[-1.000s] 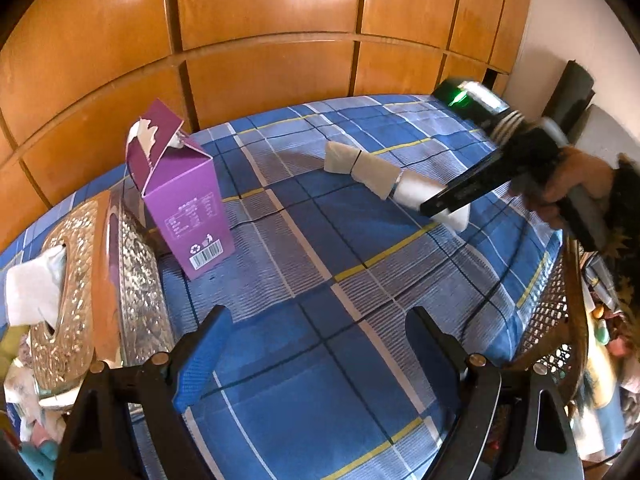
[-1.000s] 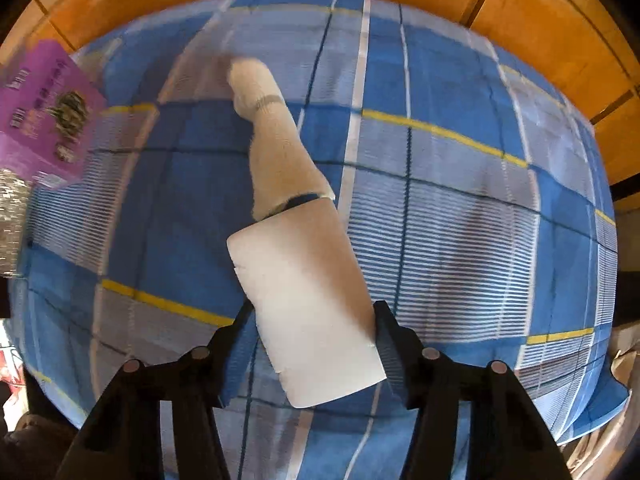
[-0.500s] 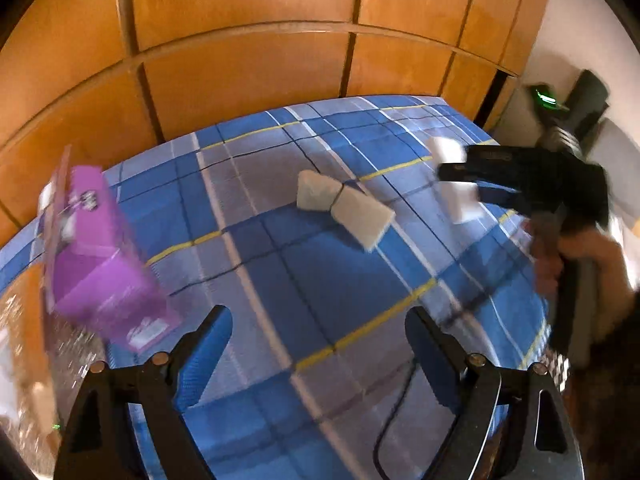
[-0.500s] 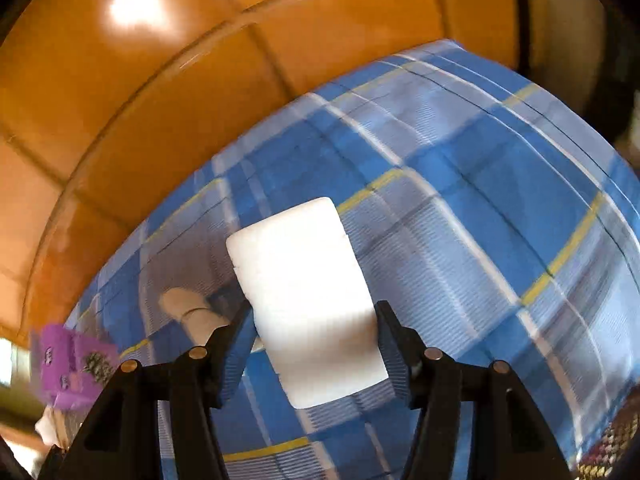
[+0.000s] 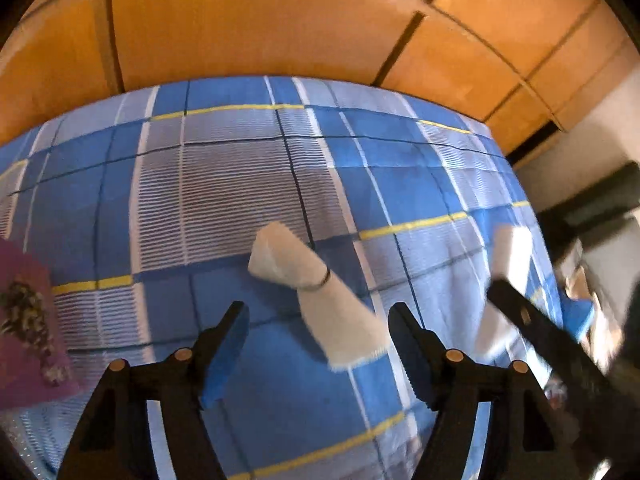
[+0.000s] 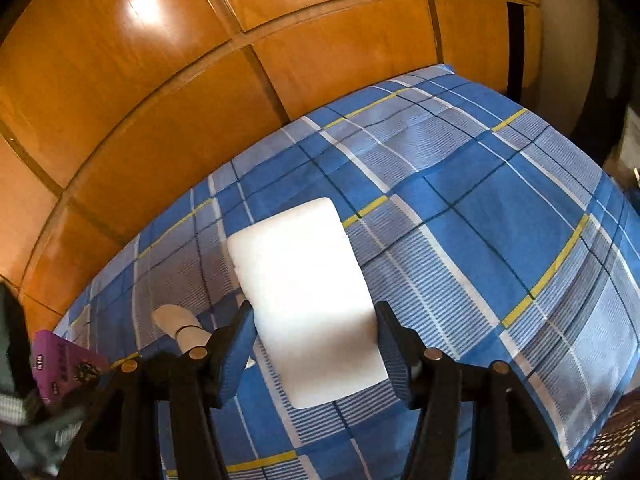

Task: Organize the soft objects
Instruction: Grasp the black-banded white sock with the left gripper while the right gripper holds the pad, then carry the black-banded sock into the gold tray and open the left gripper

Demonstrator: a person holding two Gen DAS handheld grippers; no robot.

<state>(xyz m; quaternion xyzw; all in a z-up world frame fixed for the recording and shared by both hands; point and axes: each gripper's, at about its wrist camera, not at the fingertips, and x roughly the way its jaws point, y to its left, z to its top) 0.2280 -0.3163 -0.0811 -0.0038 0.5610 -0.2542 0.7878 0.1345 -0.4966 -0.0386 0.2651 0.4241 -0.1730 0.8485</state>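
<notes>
— White sponge block (image 6: 308,300): smooth, rectangular, pinched between blue ribbed pads of right gripper (image 6: 314,354), above checked bedsheet (image 6: 500,208).
— Left gripper (image 5: 318,344): jaws just closing, nothing gripped; banded fuzzy towel roll (image 5: 316,292) lying beyond. Glossy wood panels (image 5: 260,20) behind.

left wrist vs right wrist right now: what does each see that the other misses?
Left wrist only: the left hand-held gripper, its jaws just closing, nothing gripped, and the right hand-held gripper from outside. Right wrist only: the white foam block close up, clamped in the right hand-held gripper. Both: the rolled towel on the blue checked sheet, the purple carton, the wooden panels.
</notes>
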